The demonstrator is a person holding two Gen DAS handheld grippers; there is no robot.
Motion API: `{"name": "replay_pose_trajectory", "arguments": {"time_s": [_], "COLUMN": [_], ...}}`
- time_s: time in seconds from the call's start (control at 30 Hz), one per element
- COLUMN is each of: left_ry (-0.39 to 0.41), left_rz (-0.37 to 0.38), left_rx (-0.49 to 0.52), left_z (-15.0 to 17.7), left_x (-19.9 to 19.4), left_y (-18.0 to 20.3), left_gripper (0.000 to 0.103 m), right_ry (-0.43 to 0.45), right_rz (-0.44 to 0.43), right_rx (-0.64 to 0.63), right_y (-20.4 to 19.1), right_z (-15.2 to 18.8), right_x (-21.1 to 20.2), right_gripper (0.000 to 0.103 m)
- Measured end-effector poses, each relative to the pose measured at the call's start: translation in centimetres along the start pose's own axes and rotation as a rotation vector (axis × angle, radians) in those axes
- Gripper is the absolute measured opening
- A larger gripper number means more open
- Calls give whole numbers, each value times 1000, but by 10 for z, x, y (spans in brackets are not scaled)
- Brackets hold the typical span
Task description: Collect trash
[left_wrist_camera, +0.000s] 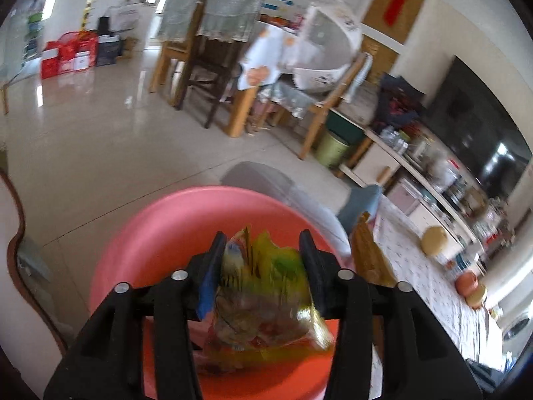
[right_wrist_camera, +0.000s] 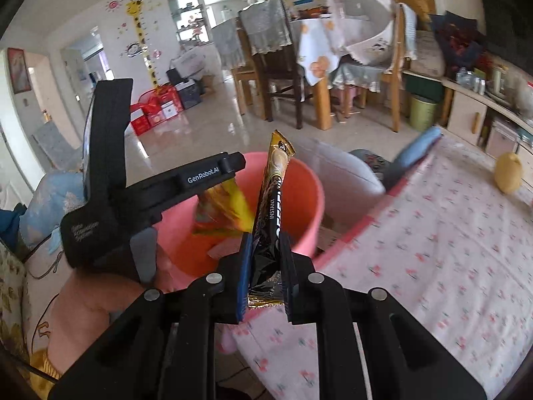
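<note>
The pink bin's (right_wrist_camera: 309, 200) mouth stands open upward, but two things crowd it: the left gripper (right_wrist_camera: 233, 166) reaches in from the left over the rim with a yellow wrapper (right_wrist_camera: 226, 210), and the coffee sachet (right_wrist_camera: 273, 200) stands upright in the right gripper (right_wrist_camera: 265, 263) above the near rim. Room is left between the sachet and the bin's right wall. In the left wrist view the wrapper (left_wrist_camera: 263, 286) fills the gap between that gripper's (left_wrist_camera: 263, 250) fingers, directly above the bin (left_wrist_camera: 160, 233). A grey cushion (right_wrist_camera: 346, 173) lies just behind the bin. To the right, the flowered cloth (right_wrist_camera: 433, 250) lies bare save a yellowish lump (right_wrist_camera: 508, 173) far off.
</note>
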State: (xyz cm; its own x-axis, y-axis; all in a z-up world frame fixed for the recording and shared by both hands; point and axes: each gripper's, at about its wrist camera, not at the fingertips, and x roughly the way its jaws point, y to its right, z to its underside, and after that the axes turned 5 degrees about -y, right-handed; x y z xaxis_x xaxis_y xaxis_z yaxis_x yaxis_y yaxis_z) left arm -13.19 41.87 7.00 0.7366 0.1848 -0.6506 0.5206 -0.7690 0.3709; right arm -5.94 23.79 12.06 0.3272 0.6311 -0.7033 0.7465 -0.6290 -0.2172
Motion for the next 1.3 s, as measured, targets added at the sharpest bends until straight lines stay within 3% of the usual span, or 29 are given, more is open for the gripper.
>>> {"name": "replay_pose_trajectory", "arguments": {"time_s": [0.07,0.13,0.23,0.33,0.47,0.87,1.3], "left_ry": [23,42,46,55,64,98,114], "left_rz": [-69,-110,-136,-152,-183,-107,-58], "left_rx": [-22,-30,-43,-2,105,330,582], "left_z": [-2,-2,-4,-3,-1,35,102], "left_x": [-1,-5,-7,-11,-13,-30,-63], "left_y": [-7,-11,-16,-6,17,81,165], "left_gripper": [87,87,90,91,96,99,99], "right_ry": [10,4,25,56,52,53,113], "right_rz": [-1,12,2,72,139,279,456], "right_rx": [-19,1,73,109,152,220,291], "right_y": [-2,0,14,27,43,73,104], "right_z": [-2,2,16,30,48,95,138], "right_x": [13,19,12,-5,-23,-71,-146], "right_gripper": [30,59,68,83,85,89,89]}}
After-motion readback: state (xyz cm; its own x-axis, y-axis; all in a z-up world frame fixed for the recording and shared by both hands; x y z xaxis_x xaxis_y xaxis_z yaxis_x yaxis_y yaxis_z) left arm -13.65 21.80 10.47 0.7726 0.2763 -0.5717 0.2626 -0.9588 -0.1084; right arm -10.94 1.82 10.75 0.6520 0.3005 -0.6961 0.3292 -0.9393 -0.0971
